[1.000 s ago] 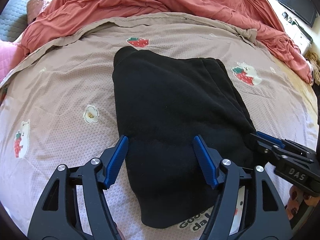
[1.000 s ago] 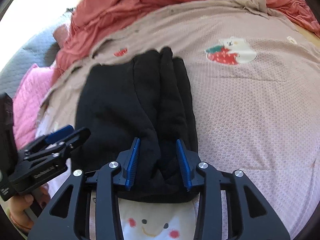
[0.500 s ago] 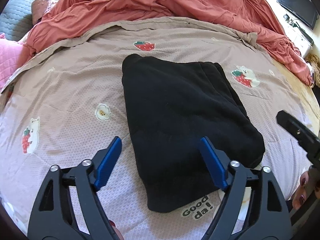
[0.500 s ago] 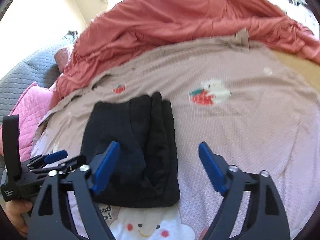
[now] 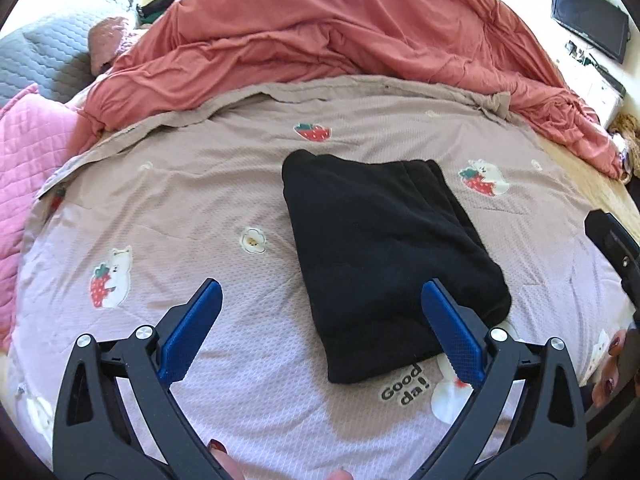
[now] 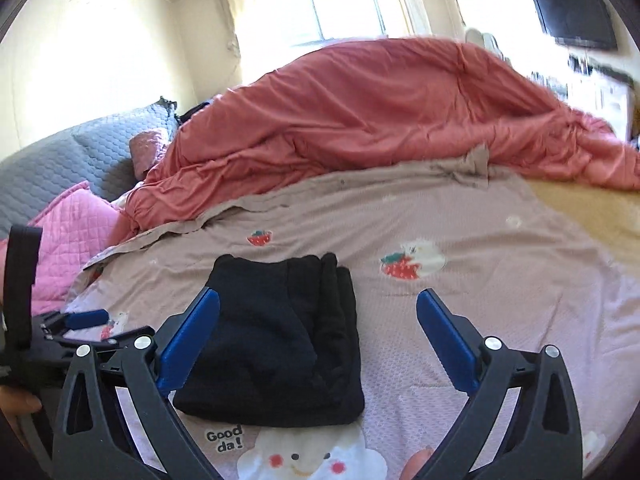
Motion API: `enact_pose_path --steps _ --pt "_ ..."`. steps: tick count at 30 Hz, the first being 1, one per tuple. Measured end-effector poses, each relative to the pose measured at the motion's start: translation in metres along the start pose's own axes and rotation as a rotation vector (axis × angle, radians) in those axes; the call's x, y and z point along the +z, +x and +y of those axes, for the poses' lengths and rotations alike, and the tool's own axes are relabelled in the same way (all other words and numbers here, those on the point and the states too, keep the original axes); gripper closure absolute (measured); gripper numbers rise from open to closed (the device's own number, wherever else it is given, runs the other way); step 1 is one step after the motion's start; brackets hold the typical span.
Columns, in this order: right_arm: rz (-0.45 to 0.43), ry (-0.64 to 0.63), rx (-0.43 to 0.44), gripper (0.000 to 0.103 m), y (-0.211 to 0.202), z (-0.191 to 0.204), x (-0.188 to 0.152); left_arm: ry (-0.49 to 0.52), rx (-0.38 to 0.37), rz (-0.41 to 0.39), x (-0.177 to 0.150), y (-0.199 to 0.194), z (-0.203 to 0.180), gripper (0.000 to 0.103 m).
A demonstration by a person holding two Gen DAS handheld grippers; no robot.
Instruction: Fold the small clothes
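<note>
A black garment (image 5: 384,248) lies folded into a compact rectangle on the printed bedspread (image 5: 180,208); it also shows in the right wrist view (image 6: 280,340). My left gripper (image 5: 320,336) is open and empty, raised above the bedspread near the garment's near left side. My right gripper (image 6: 318,344) is open and empty, held above the garment's near right edge. The right gripper's body shows at the right edge of the left wrist view (image 5: 612,248). The left gripper shows at the left of the right wrist view (image 6: 80,324).
A rumpled red duvet (image 5: 340,36) is heaped along the far side of the bed. A pink quilted pillow (image 5: 28,152) and a grey quilt (image 6: 60,160) lie at the left. A television (image 5: 588,20) hangs at the far right.
My right gripper opened and let go of the garment's near edge. Both grippers rose and pulled back from the folded garment, which stayed flat on the bedspread.
</note>
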State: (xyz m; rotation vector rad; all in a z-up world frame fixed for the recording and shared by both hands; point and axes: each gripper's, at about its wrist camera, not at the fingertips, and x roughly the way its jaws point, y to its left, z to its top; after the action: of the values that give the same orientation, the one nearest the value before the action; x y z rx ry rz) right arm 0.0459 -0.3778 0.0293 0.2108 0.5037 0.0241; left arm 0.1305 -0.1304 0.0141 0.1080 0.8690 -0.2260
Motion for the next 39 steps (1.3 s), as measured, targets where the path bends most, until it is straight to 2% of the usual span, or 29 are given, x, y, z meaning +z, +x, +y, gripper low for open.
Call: enact_pose_path --steps 6,13,22,34,39 --pt "-0.042 -0.037 0.009 0.005 -0.034 0.013 -0.003 -0.027 -0.004 -0.053 -0.007 -0.036 0.009 0.009" --pt "-0.003 -0.015 0.042 0.005 -0.058 0.023 -0.009 -0.031 0.001 -0.084 -0.027 -0.069 0.023 0.009" --pt "0.064 -0.058 0.014 0.005 -0.075 0.035 -0.031 -0.052 -0.017 -0.045 -0.057 -0.079 0.038 0.009" --pt "0.188 -0.082 -0.083 0.005 -0.082 0.039 -0.060 -0.098 -0.040 0.003 -0.083 -0.080 0.044 0.009" --pt "0.217 -0.071 -0.077 0.005 -0.083 0.036 -0.068 -0.091 -0.041 0.026 -0.094 -0.076 0.043 0.009"
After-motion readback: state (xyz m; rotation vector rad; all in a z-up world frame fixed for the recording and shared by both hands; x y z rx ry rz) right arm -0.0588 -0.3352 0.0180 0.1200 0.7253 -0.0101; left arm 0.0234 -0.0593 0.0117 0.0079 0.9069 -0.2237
